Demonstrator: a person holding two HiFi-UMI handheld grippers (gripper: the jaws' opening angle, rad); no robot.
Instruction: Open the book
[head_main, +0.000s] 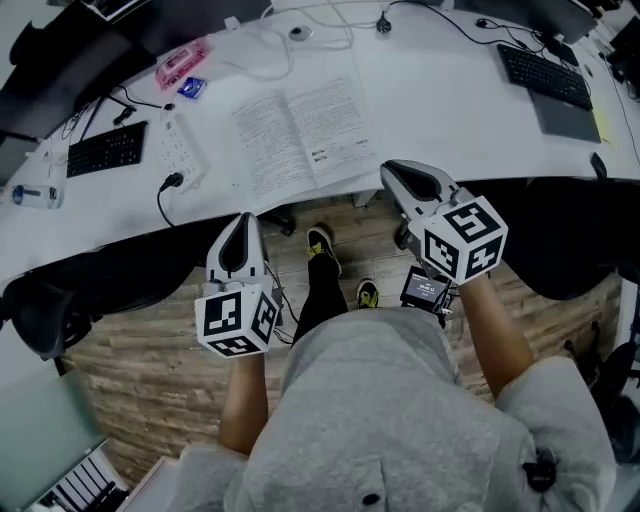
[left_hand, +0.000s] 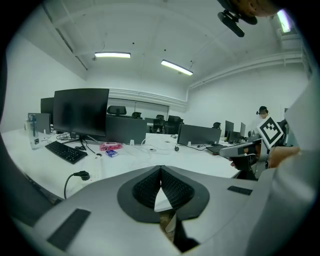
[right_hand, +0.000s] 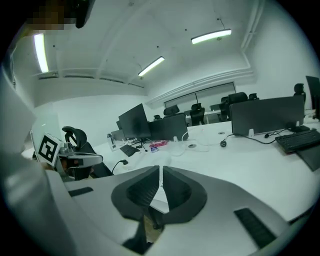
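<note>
Book (head_main: 305, 135), white-paged with dense black print, lies open and flat on the curved white desk (head_main: 450, 110), near the front edge, both pages facing up. Neither gripper touches it.

Left gripper (head_main: 240, 228) is grey with black ribbed pads and hangs off the desk edge over the wood-plank floor (head_main: 150, 350), well short of the book. In the left gripper view its (left_hand: 161, 171) jaws are pressed together at the tips with nothing between them.

Right gripper (head_main: 398, 175) is the same grey build. In the head view its tip sits at the desk edge just beside the book's lower right corner, but it is not on the page. In the right gripper view its (right_hand: 161, 172) jaws are drawn almost together, only a thin sliver between the pads, and nothing is held.

Left of the book are a white power strip (head_main: 183, 150) with a black plug and a black keyboard (head_main: 105, 150). Further back are a pink packet (head_main: 183, 62) and a small blue item (head_main: 191, 87). A second black keyboard (head_main: 545, 75) lies at far right. The person's grey sweatshirt (head_main: 380, 420) fills the bottom, with black-and-yellow shoes (head_main: 322, 245) on the floor under the desk edge.
</note>
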